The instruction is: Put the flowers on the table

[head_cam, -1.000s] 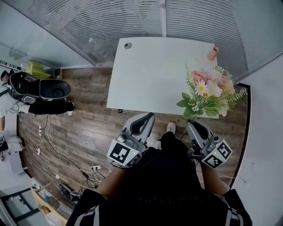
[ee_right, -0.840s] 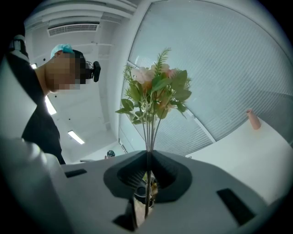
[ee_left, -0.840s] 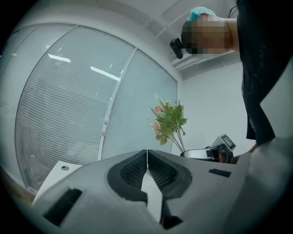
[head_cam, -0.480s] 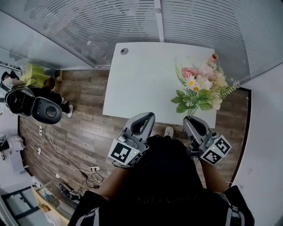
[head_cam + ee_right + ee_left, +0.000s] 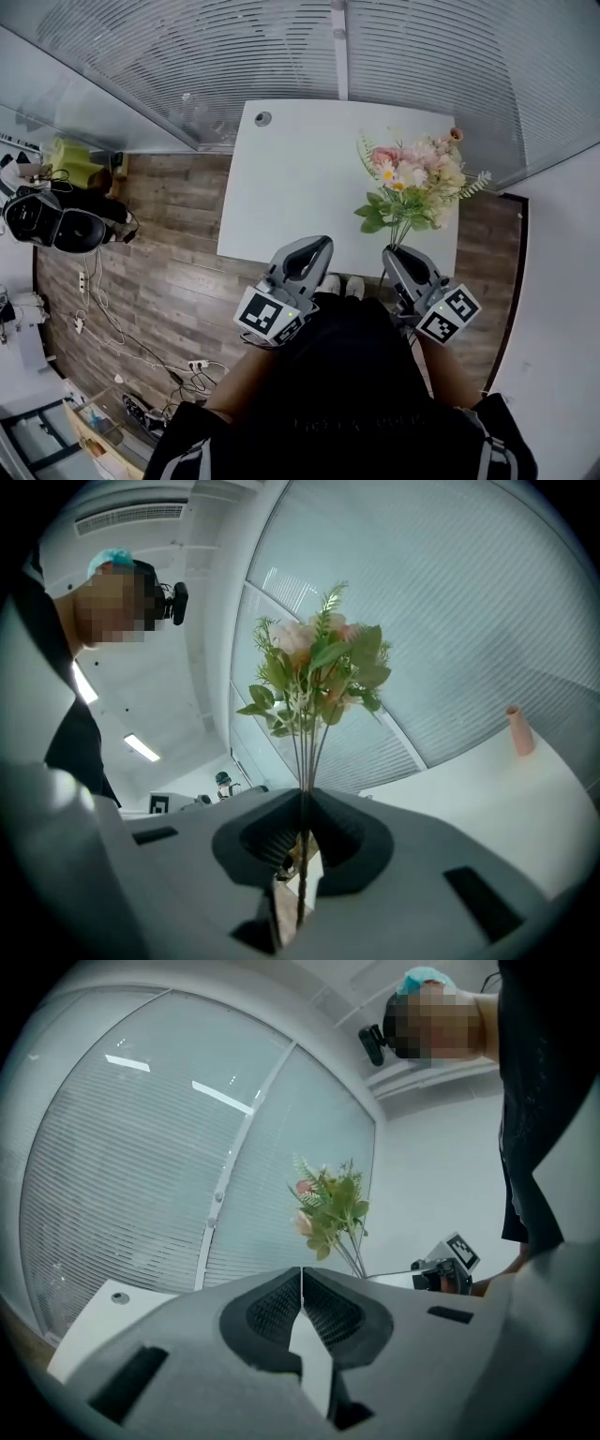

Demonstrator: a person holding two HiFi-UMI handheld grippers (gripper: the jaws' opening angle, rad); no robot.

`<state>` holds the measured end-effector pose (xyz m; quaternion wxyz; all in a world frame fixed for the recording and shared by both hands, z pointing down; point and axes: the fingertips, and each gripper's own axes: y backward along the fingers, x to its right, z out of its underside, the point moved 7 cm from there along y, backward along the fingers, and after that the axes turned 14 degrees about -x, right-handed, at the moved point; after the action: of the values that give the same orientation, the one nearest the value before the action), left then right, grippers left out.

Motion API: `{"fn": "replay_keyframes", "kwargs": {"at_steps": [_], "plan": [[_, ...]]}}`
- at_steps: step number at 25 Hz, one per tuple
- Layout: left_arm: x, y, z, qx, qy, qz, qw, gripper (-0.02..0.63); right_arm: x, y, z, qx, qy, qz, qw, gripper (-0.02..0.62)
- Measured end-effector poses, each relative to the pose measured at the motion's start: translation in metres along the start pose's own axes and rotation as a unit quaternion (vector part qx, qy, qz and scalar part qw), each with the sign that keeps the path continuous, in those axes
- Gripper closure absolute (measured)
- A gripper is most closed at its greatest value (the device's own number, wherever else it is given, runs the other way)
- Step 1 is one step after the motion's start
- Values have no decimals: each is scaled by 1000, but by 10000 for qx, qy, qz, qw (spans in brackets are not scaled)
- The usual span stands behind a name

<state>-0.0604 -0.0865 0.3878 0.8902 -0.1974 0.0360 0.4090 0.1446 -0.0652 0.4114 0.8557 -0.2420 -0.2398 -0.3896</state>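
A bunch of flowers point(image 5: 409, 186) with pink and white blooms and green leaves stands upright over the right half of the white table point(image 5: 300, 178). My right gripper point(image 5: 392, 253) is shut on its thin stems, which run down between the jaws point(image 5: 302, 803). The blooms point(image 5: 319, 672) rise above the jaws in the right gripper view. My left gripper point(image 5: 314, 247) is shut with nothing in it, held at the table's near edge. The left gripper view shows the flowers point(image 5: 330, 1208) to its right. A small pink vase point(image 5: 456, 134) stands at the table's far right corner.
Ribbed glass walls point(image 5: 281, 47) run behind the table. A black office chair point(image 5: 42, 220) and a person sit at the far left on the wooden floor point(image 5: 159, 272). Cables and a power strip point(image 5: 192, 366) lie on the floor. A round cable hole point(image 5: 262, 119) marks the table's far left corner.
The flowers in my right gripper have shifted left and further over the table. The chair at the left has rolled toward the edge of view.
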Motion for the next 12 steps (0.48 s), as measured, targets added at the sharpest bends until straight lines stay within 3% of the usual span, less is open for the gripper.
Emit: {"fn": "replay_keyframes", "kwargs": {"at_steps": [6,12], "plan": [[-28,-26,10,-278,-144,65,9995,586,24,-27,2,-138,-104,163,9997,549],[-47,-51,28,-543,-28,156,9984,588,48,-46,12,-321,-377,289,9984,549]]}}
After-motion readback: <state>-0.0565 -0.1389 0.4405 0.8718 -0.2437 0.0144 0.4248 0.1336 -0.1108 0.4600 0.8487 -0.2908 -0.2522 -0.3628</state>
